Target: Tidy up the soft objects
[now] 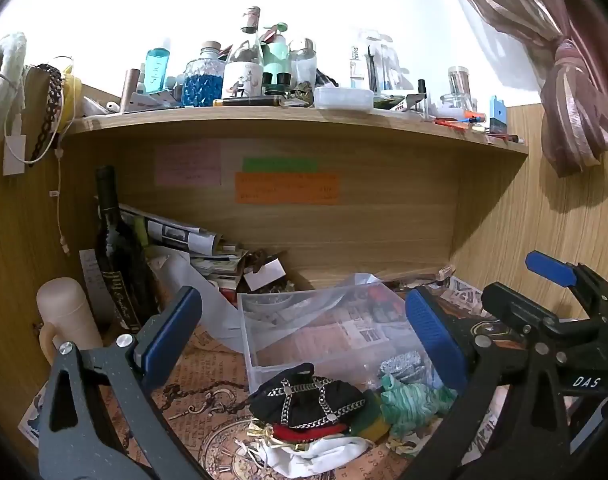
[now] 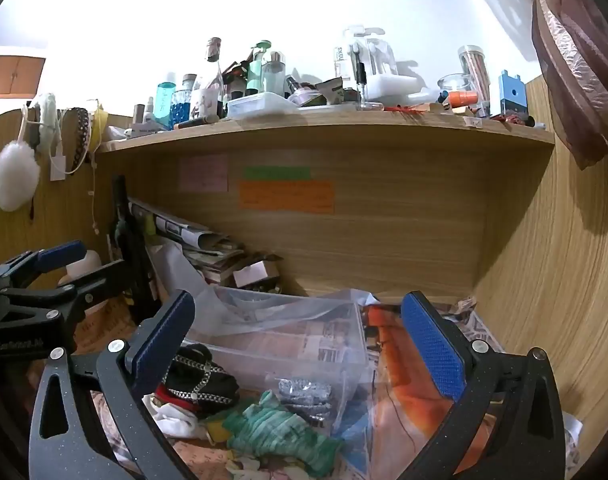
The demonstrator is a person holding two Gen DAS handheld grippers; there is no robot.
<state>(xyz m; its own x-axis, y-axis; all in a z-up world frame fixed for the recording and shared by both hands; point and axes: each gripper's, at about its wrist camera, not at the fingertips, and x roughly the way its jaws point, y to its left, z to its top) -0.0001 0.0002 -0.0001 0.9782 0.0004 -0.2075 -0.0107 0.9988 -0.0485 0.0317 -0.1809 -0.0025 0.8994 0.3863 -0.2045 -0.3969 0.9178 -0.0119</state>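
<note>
both tools hang above the table (image 1: 208,372), side by side, and each gripper is spread wide with nothing between its blue pads: the left gripper (image 1: 304,344) and the right gripper (image 2: 300,344) look poised to choose, not to carry. the soft things lie bunched in one heap just in front of the clear plastic bin (image 1: 323,332), probably because that bin is where they are meant to go; from the left camera the heap sits at about six o'clock, the bin at its twelve. i count one black pouch with chain trim (image 1: 307,398) on top, one green knitted cloth (image 1: 411,398) at its three o'clock, one white cloth (image 1: 323,454) beneath at six o'clock, and a red piece (image 1: 300,432) and a yellow-green piece (image 1: 369,420) peeping out, so five at least; more may be hidden under them. one silvery crinkled wad (image 2: 304,394) lies touching the bin's front wall. the bin holds a loose plastic bag (image 2: 272,308), which i judge may get in the way of dropping things in. one dark bottle (image 1: 116,252) stands well apart at ten o'clock.
</note>
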